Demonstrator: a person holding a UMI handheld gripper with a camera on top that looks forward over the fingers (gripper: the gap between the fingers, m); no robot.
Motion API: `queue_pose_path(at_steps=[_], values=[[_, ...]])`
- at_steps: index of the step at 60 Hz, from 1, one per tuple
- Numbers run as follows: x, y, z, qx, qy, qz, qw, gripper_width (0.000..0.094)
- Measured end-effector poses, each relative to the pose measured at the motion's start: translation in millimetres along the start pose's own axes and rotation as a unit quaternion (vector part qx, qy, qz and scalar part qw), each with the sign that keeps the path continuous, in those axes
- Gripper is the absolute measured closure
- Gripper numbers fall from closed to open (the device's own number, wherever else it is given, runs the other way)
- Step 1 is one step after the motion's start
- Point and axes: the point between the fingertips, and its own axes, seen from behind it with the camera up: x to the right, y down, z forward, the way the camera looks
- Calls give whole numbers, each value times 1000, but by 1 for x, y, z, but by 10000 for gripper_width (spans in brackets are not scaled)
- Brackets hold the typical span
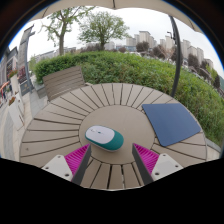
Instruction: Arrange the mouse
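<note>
A white and teal mouse [104, 137] lies on the round wooden slatted table [70, 115], just ahead of my fingers and a little left of the midline between them. A blue mouse pad [172, 122] lies on the table to the right, beyond my right finger. My gripper [112, 160] is open and empty, its magenta pads [76, 158] wide apart, low over the table's near side. The mouse is clear of both fingers.
A wooden bench [62, 80] stands beyond the table at the left. A green hedge [130, 68] runs behind the table, with trees and buildings farther off. The table's edge curves round at left and right.
</note>
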Motion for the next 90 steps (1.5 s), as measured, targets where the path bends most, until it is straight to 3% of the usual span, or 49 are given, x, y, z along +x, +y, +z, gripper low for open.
queue_pose_path(at_steps=[24,35,38,39,40,44,49,56,66,76,86,90], values=[[23,-37,67,-16,16,6,1000,78],[27,-41,74,-21,20,10,1000,130],[27,-41,73,-21,20,9,1000,213],[26,-41,73,-22,19,6,1000,308],[24,-41,73,-24,16,1,1000,480],[26,-39,71,-45,15,-9,999,533],[20,-51,62,-70,-20,26,997,536],[44,-107,41,-44,-44,40,997,535],[135,-155,38,-38,-26,38,998,535],[217,-132,75,-40,19,31,999,535],[266,-74,108,-68,50,29,996,516],[267,-76,110,-47,44,25,998,481]])
